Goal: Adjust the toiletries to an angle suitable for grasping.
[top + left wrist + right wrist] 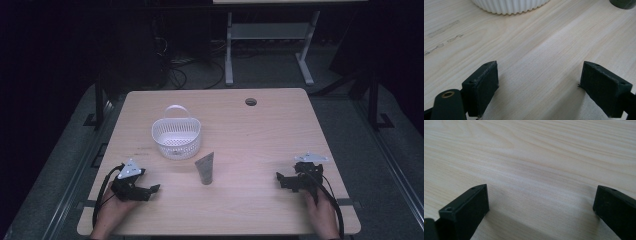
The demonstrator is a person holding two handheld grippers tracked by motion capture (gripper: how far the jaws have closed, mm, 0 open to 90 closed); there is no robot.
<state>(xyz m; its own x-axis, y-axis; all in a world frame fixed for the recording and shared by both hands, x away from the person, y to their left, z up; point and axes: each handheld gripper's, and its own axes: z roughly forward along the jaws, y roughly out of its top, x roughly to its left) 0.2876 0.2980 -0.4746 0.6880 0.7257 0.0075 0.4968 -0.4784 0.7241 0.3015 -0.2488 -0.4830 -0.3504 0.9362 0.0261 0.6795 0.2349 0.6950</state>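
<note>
While neither gripper has yet reached it, the tube (205, 169) lies on the table (260, 135) near the front centre, its cap end toward the person and its flat crimped end toward the basket (176, 138). The white basket stands upright just behind and to the left of the tube, close but apparently not touching, its handle raised at the far side and its mouth unobstructed, a placement that suits dropping the tube in from above. The left gripper (154, 189) rests low at the table's front left, jaws pointing right toward the tube, spread wide with only bare wood between them; in the left gripper view the basket's ribbed wall (510, 6) and the tube's dark end (622, 3) sit at the top edge. The right gripper (281, 178) rests well apart at the front right, jaws pointing left, likewise released over bare table (536, 157). Both hands thus flank the tube symmetrically, probably a start pose from which either can approach.
</note>
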